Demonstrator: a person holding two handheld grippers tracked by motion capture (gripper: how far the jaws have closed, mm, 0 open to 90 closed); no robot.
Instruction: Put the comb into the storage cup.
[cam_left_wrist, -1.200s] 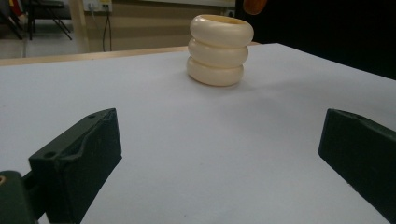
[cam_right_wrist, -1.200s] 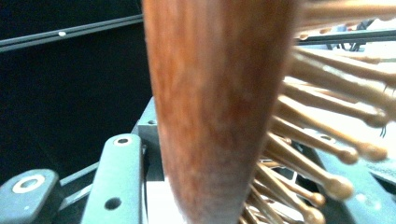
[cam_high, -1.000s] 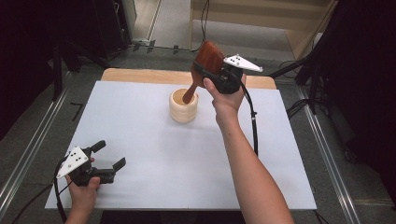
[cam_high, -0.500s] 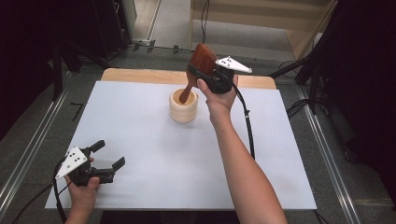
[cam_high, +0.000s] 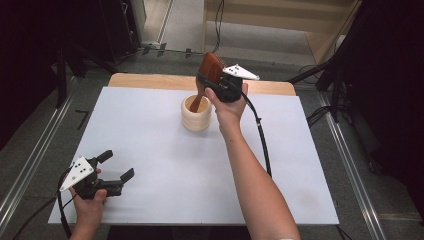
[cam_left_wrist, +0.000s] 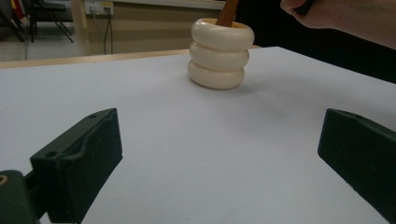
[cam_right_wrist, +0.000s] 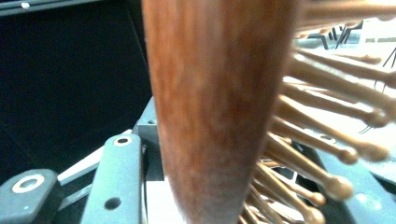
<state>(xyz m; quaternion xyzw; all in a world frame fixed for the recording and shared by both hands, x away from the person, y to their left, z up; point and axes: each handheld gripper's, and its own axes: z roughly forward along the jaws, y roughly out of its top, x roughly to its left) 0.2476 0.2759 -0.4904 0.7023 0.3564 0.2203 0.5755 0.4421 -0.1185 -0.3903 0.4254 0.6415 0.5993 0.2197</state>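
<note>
Right gripper (cam_high: 216, 84) clamped on a wooden hairbrush (cam_high: 207, 75), held above the far middle of the table. Brush tilted, bristle head up and away, handle end down inside the cream ribbed cup (cam_high: 196, 114). In the right gripper view, brush back (cam_right_wrist: 215, 107) close up between the jaws, wooden pins with rounded tips fanning off to one side. Right hand (cam_high: 227, 105) wrapped around the gripper body just beside the cup, forearm running back toward the near edge, black cable trailing alongside.

Cup upright on the white table mat (cam_high: 165, 165), toward its far middle, made of three stacked rounded rings; seen from the left gripper view as a cream cup (cam_left_wrist: 221, 53) with the brush handle (cam_left_wrist: 227, 11) poking out of its mouth.

Left gripper (cam_high: 116, 176) resting low at the near left corner of the mat, jaws spread wide with nothing between, well apart from the cup.
</note>
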